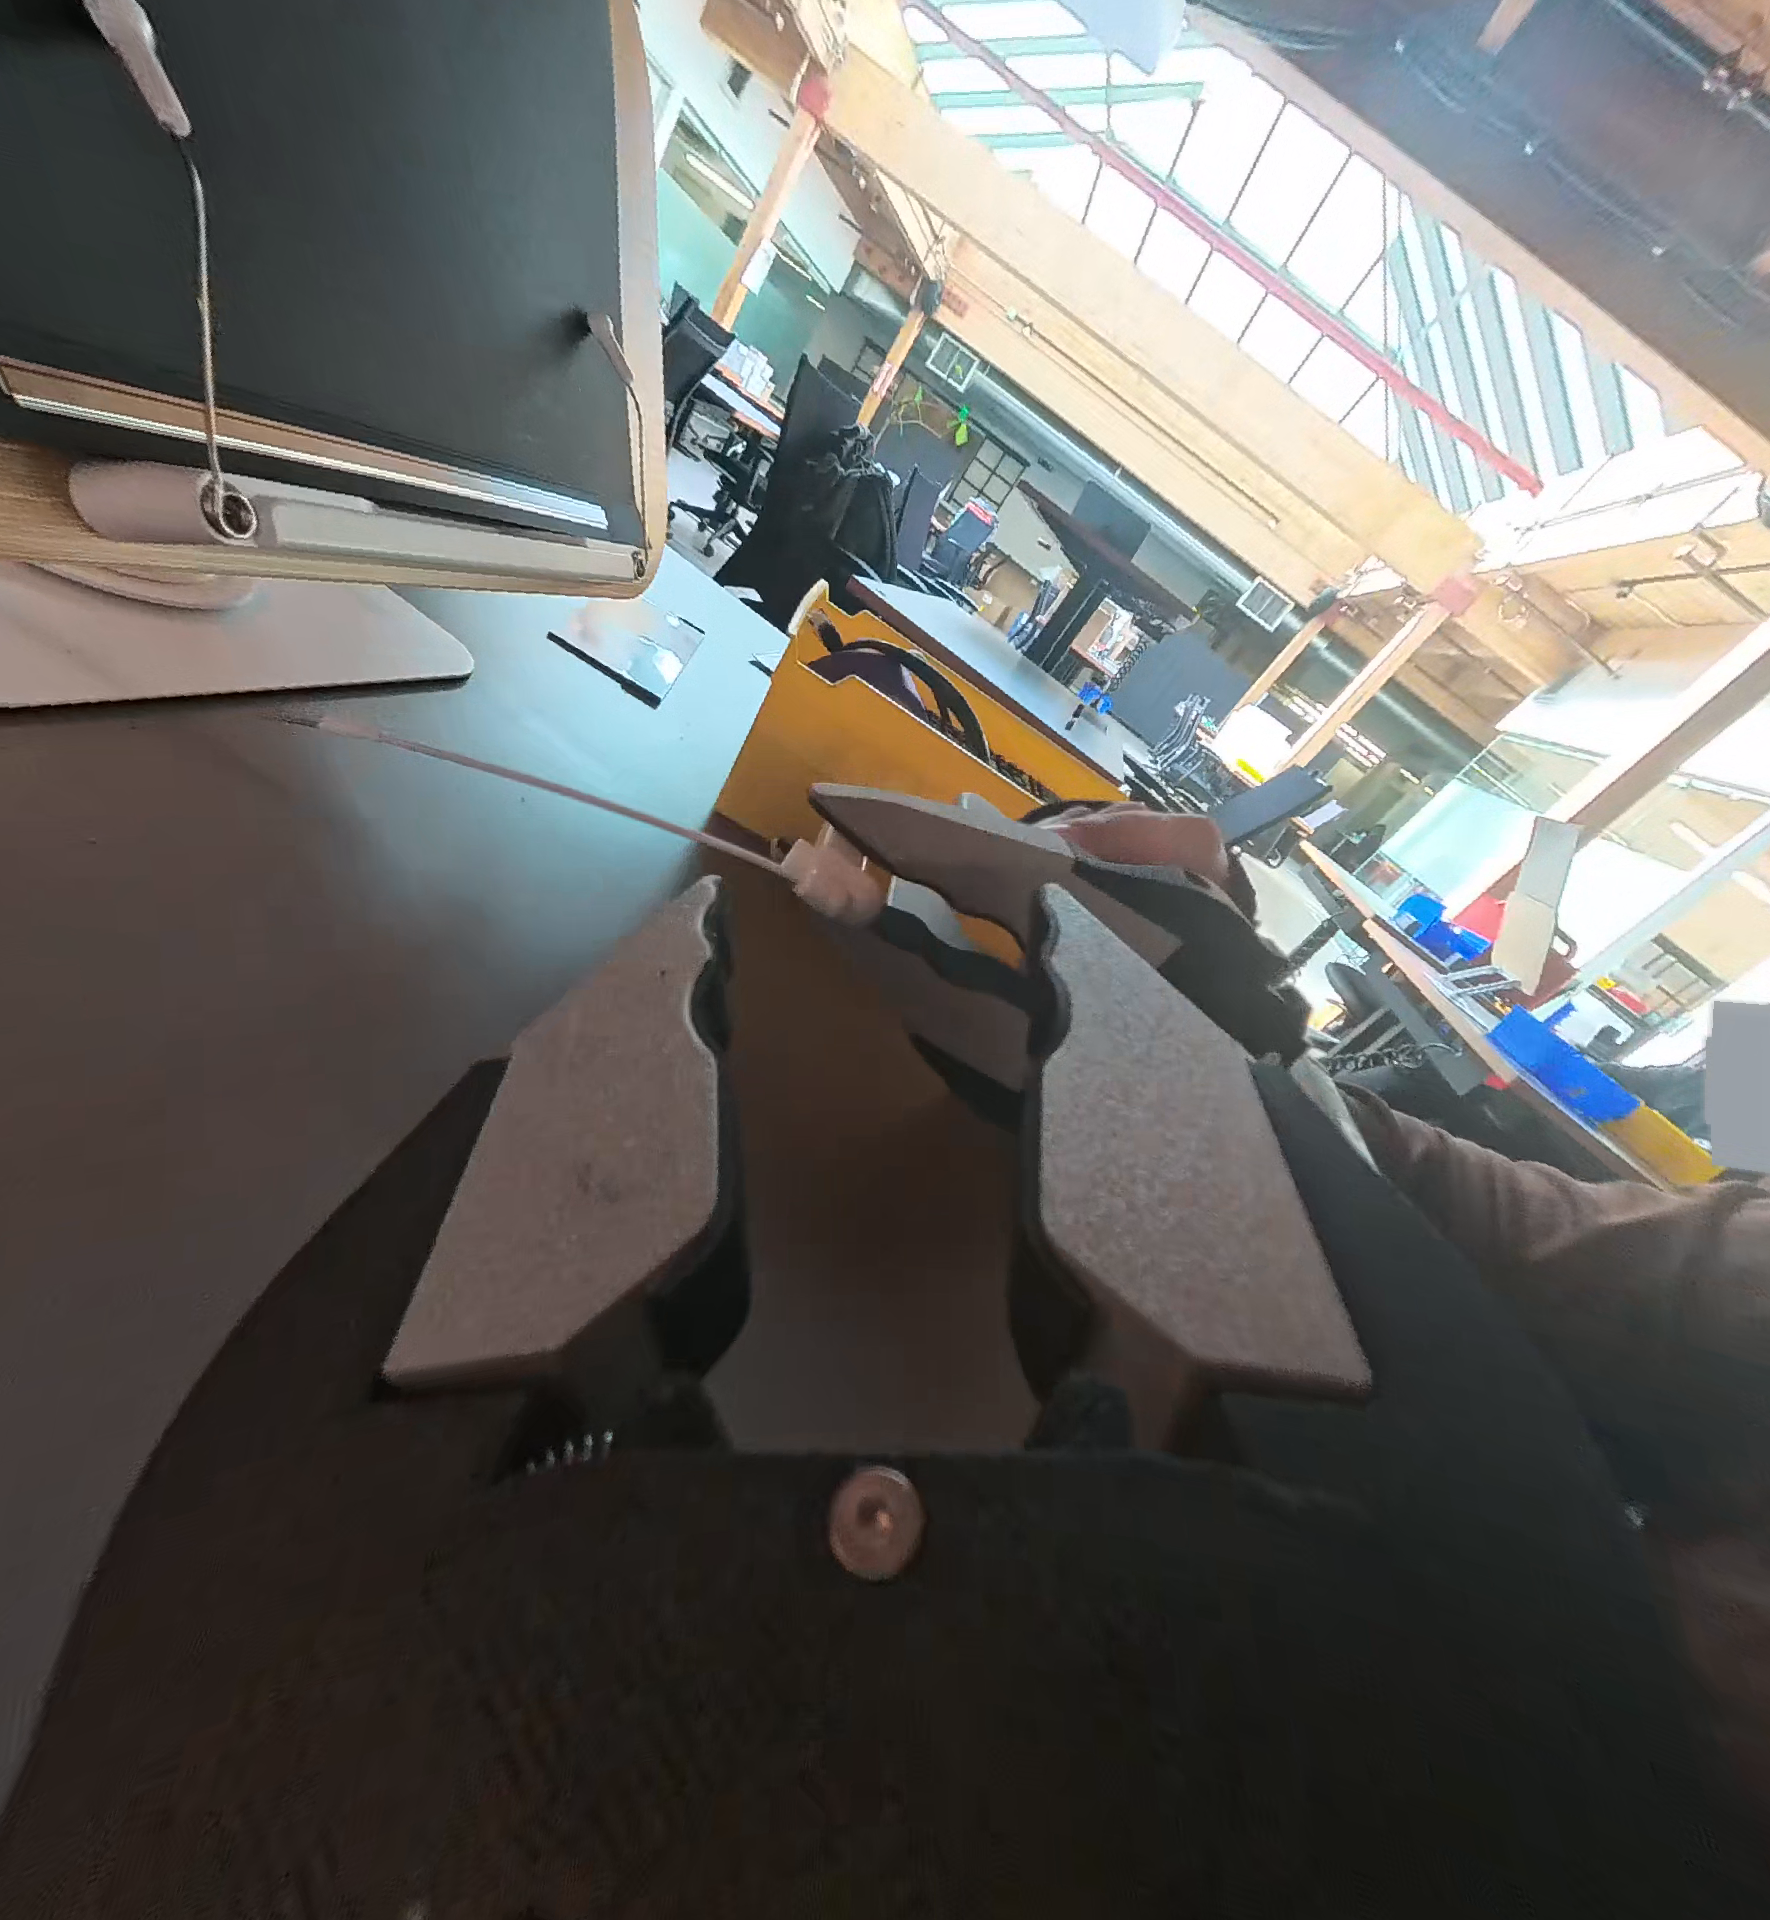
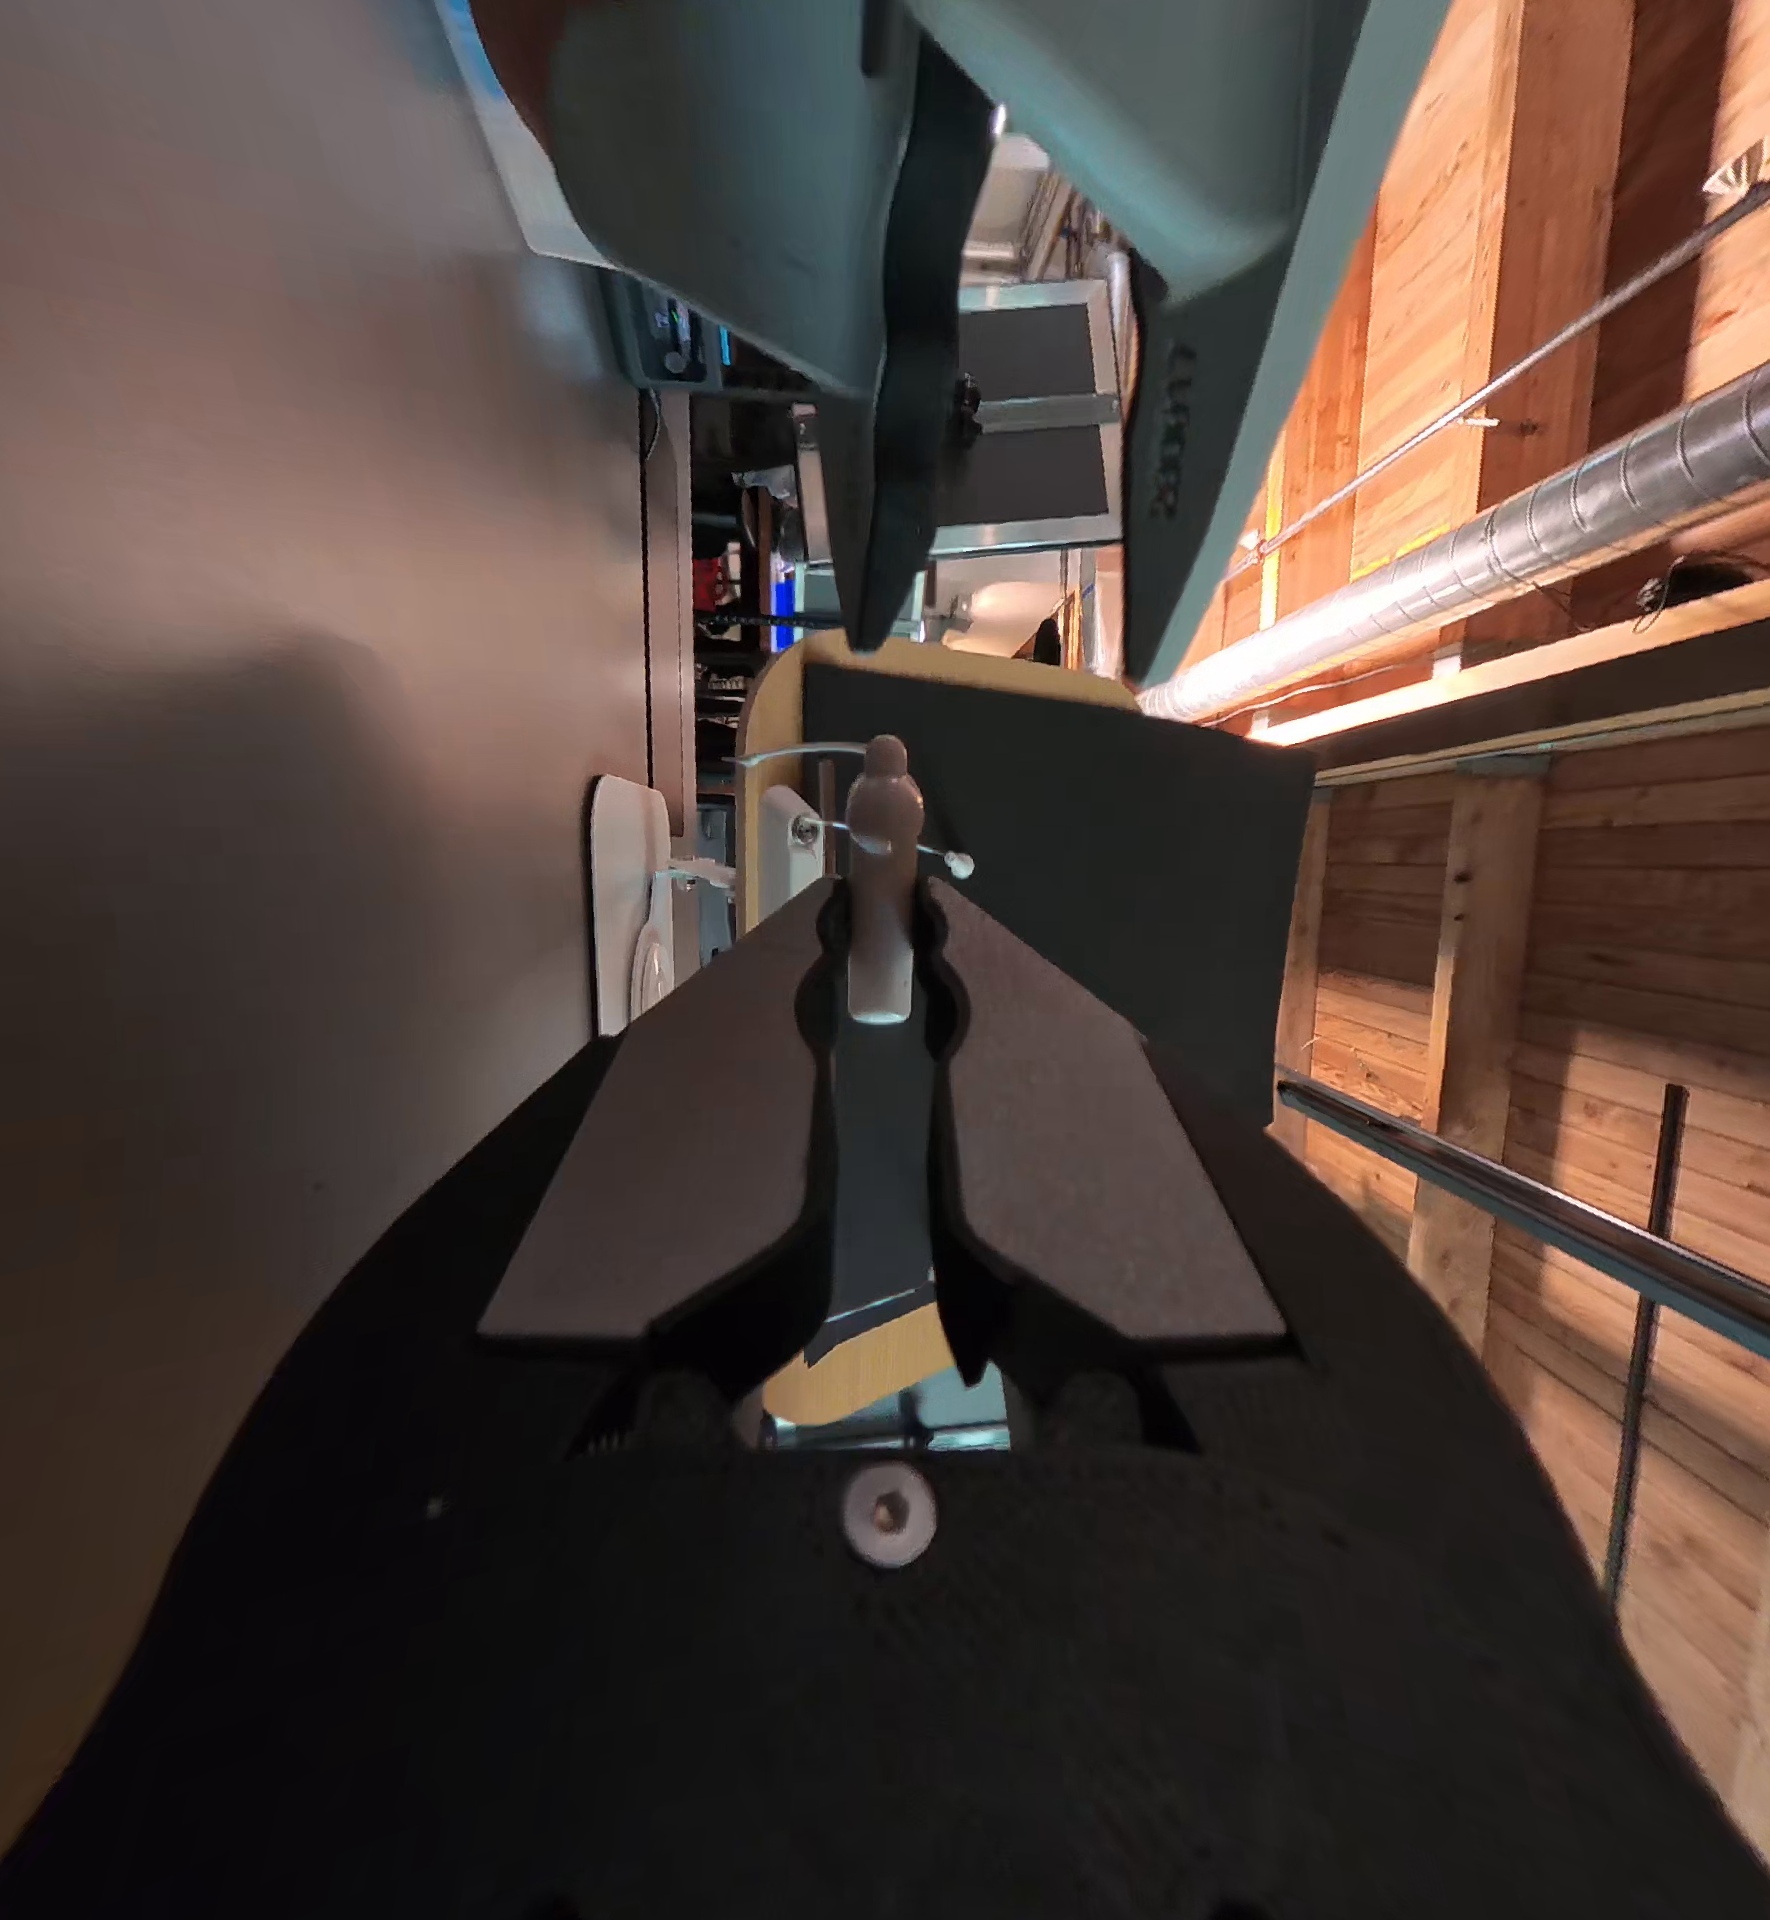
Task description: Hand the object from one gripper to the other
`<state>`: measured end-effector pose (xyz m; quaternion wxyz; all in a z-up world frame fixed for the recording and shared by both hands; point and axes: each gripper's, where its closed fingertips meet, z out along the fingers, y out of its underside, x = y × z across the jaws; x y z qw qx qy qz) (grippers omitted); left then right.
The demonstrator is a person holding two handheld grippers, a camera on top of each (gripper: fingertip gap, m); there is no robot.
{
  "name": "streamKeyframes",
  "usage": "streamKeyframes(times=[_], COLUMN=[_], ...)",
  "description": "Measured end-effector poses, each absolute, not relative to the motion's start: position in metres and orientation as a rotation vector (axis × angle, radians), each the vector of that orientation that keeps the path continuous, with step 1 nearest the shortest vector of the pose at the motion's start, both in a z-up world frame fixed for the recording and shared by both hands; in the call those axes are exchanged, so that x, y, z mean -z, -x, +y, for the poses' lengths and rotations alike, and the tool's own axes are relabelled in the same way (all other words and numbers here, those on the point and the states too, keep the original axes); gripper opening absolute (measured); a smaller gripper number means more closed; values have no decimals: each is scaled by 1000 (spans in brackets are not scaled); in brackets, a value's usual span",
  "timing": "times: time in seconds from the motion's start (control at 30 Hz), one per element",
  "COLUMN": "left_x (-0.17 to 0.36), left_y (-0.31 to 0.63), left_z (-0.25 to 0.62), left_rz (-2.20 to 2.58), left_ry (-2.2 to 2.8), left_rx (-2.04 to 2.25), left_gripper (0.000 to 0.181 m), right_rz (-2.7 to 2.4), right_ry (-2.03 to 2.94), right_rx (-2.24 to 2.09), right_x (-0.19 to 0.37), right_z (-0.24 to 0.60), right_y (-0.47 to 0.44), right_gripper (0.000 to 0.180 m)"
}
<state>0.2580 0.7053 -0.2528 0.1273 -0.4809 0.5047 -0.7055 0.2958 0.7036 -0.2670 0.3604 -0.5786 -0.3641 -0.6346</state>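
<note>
Right tongs (image 2: 886, 914) clamped on white plug (image 2: 878, 961); left tongs (image 1: 876, 925) wide, empty. Best: slide left around plug (image 1: 831, 881) squarely, pinch firmly, only then release right.

Bright skylight (image 1: 1276, 239) glare, fisheye-warped, blurred edges.

My left tongs (image 1: 876, 935) stand spread above the table (image 1: 237, 935). The right tongs (image 1: 948, 842) lie just beyond their tips, holding the cable plug (image 1: 829, 878), whose cord (image 1: 548, 779) trails left across the table. A monitor (image 1: 341, 260) stands behind, to the left; a bin (image 1: 860, 727) behind, centre.
</note>
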Motion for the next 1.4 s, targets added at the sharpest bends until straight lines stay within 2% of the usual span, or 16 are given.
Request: streamKeyframes(times=[0.2, 0.33, 0.43, 0.5, 0.6, 0.67, 0.83, 0.9, 1.0, 1.13, 1.27, 1.4], left_x=[261, 257, 251, 250, 251, 255, 253, 255, 260, 273, 257, 248], left_y=[-260, -255, -252, -252, -250, -249, -249, -249, -247, -243, -236, -224], left_z=[699, 696, 696, 697, 695, 691, 691, 694, 697, 697, 693, 683], left_rz=[1532, 1537, 1500, 1481, 1499, 1523, 1535, 1569, 1667, 1829, 1795, 1785], left_ry=[1405, 1373, 1379, 1408, 1414, 1449, 1395, 1362, 1268, 1062, 826, 641], left_rx=[2013, 2111, 2237, 2272, 2286, 2300, 2279, 2206, 2039, 1737, 1691, 1692], left_gripper=[51, 16, 15, 24, 23, 32, 15, 14, 13, 13, 13, 13], right_rz=[-965, -972, -937, -937, -949, -938, -952, -953, -947, -790, -625, -509], right_ry=[1409, 1365, 1353, 1324, 1300, 1290, 1315, 1349, 1484, 1791, 1840, 1799], right_rx=[1628, 1625, 1606, 1638, 1670, 1691, 1690, 1621, 1400, 662, 123, -120], right_x=[261, 258, 252, 249, 248, 246, 251, 255, 270, 298, 293, 279], right_z=[706, 707, 706, 705, 706, 705, 708, 709, 709, 698, 685, 682], right_y=[-276, -265, -261, -260, -258, -259, -259, -258, -260, -255, -245, -239], right_gripper=[8, 8, 8, 8, 8, 8, 9, 12, 27, 40, 46, 48])
